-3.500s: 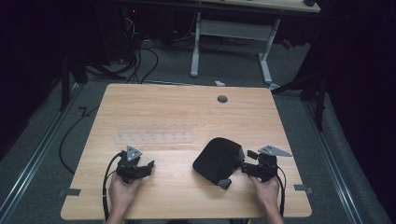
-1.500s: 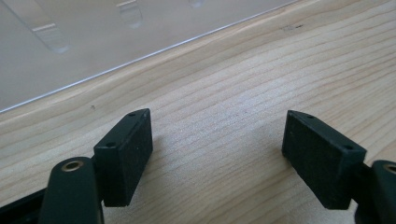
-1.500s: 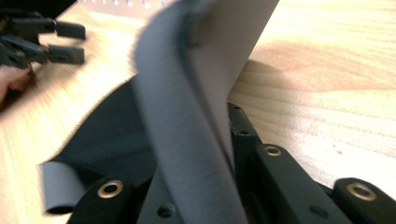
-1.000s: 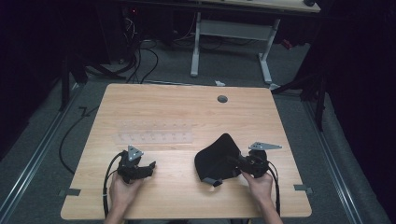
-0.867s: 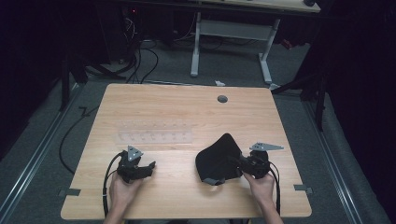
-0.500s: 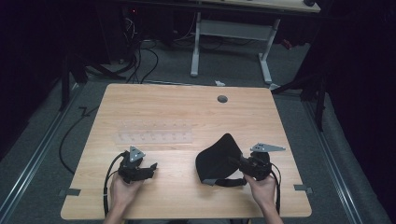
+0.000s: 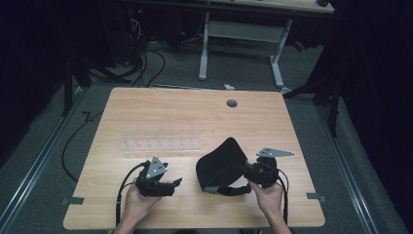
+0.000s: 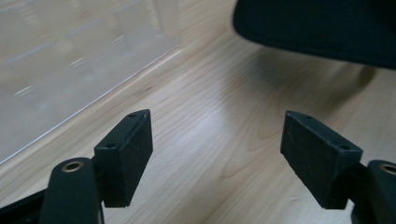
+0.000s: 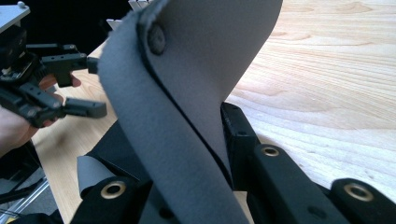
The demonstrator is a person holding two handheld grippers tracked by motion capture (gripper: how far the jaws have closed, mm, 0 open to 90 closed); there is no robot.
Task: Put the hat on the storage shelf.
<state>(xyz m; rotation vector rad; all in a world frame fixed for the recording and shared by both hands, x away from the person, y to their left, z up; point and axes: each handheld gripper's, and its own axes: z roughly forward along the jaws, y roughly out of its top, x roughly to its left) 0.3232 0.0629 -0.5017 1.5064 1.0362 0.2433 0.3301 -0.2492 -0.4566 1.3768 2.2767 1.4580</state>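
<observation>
Folding stage: right gripper [image 7: 247, 170] pinches the lifted edge of the dark fabric pouch [image 7: 219, 163], which rests near the table's [image 7: 170, 107] front edge. Left gripper [image 7: 171, 184], jaws spread and empty, waits beside it; next it likely must grasp the opposite edge.

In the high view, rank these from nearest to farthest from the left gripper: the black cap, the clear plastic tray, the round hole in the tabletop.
1. Clear plastic tray: just beyond the left gripper.
2. Black cap: to its right, clamped in the right gripper. Close to the tray's distance.
3. Round hole: at the table's far edge, clearly farthest.
</observation>
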